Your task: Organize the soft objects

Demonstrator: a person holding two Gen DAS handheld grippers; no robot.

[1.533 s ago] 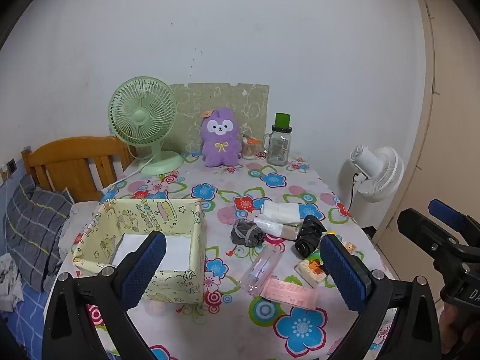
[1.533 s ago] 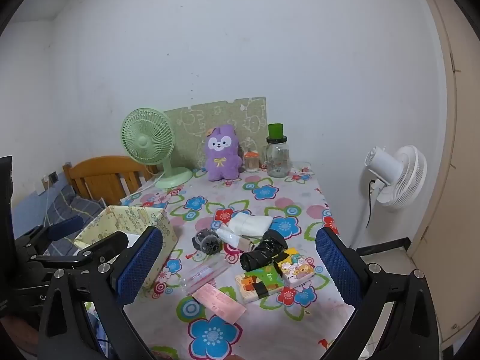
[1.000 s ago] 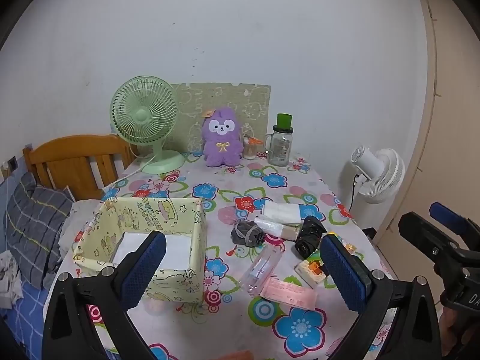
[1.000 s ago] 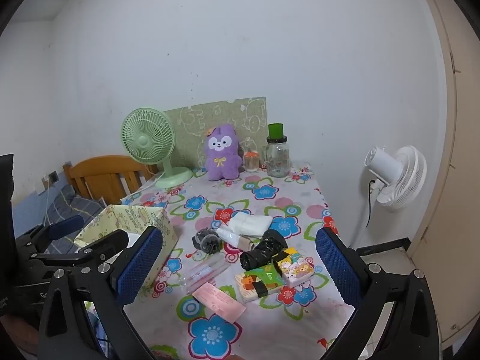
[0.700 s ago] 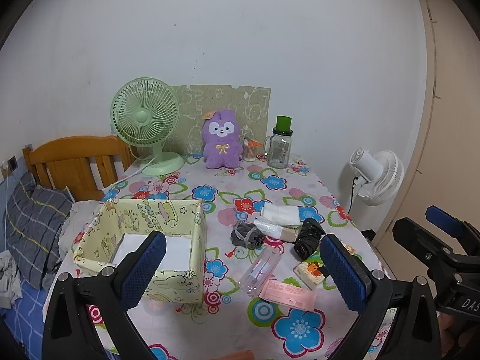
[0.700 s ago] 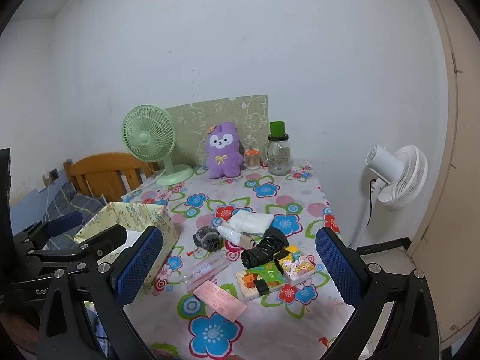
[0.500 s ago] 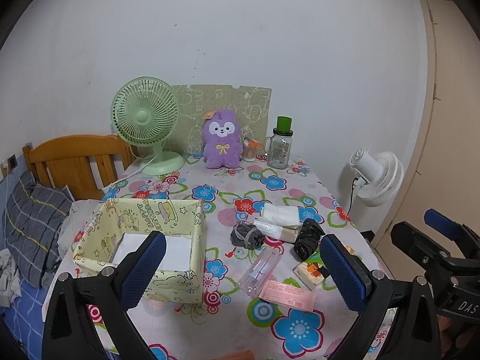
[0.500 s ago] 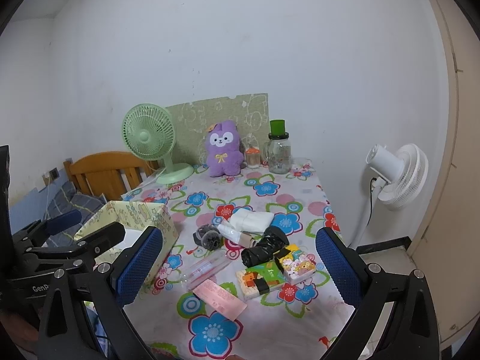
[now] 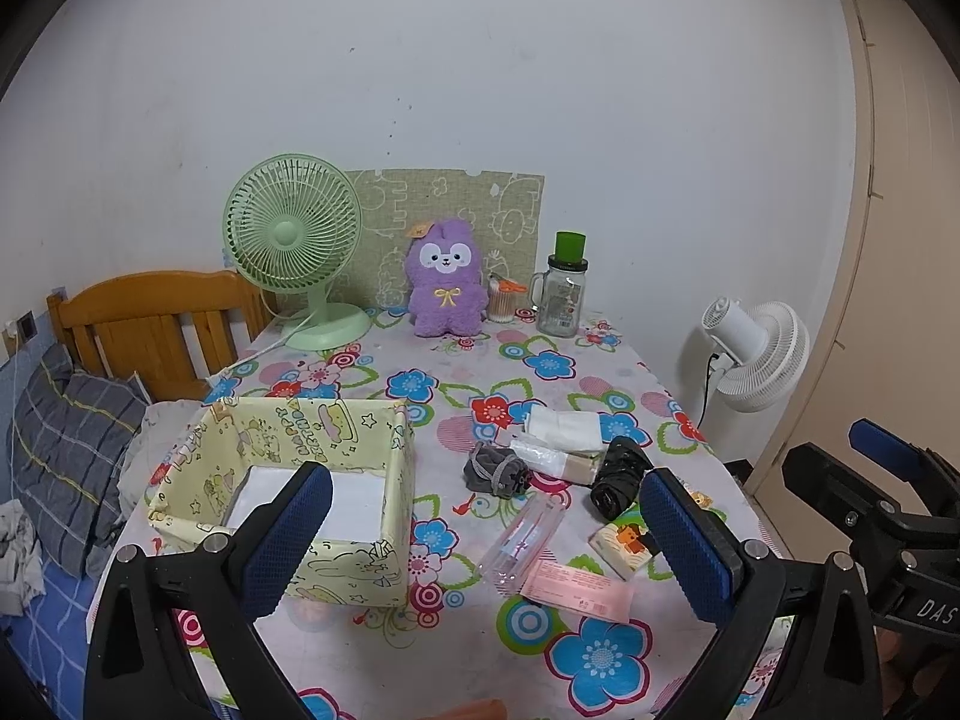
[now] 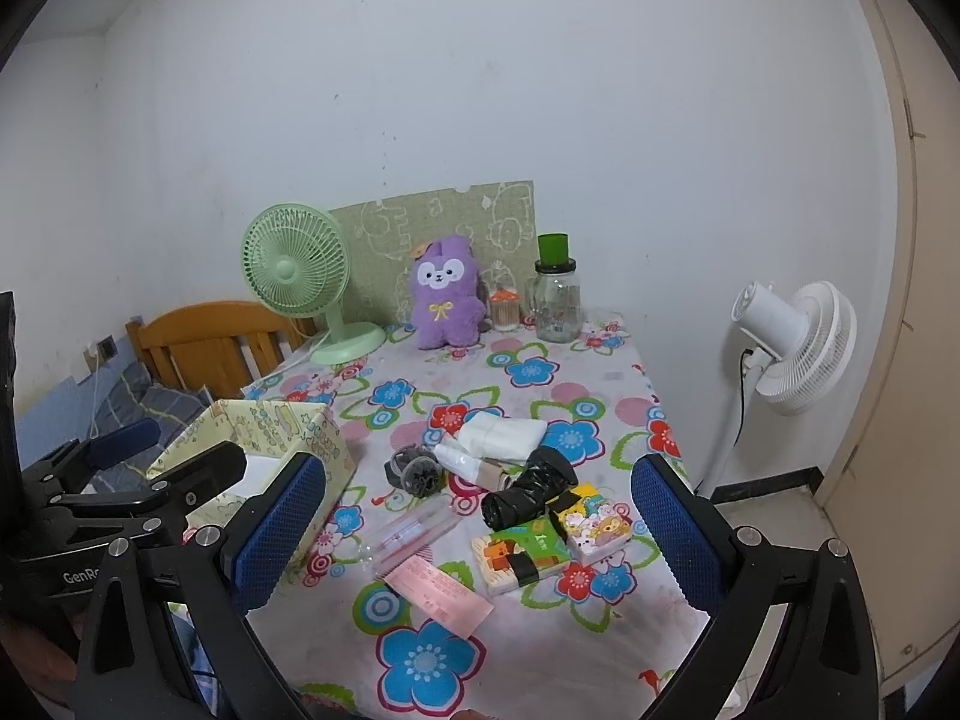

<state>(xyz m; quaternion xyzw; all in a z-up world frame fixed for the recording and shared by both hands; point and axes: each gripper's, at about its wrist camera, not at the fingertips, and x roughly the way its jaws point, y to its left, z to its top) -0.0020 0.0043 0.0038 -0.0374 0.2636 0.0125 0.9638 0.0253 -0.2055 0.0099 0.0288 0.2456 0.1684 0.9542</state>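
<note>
Left claw (image 9: pixel 480 534) wide open, empty, hovering above the near edge of the counter (image 9: pixel 600 654). Right claw (image 10: pixel 474 531) also spread wide, nothing held, same height, just beside the left one. Step looks like the approach, no soft item picked yet. Yellow fabric bin (image 9: pixel 288 480) sits under the left claw's left finger, open top, only a white liner visible inside. Soft pile lies ahead between the fingers, mid-counter: grey rolled sock (image 9: pixel 497 469), white folded cloth (image 9: pixel 564 423), black rolled bundle (image 9: pixel 618 474), all close together, right of the bin. Purple plush (image 9: pixel 445 285) upright at the far edge, well apart from both claws. Likely next: drop one claw onto the grey sock, pinch, carry left to bin. Hard items nearby, clear tube (image 9: pixel 522 540), pink card (image 9: pixel 579 588), should stay.
</note>
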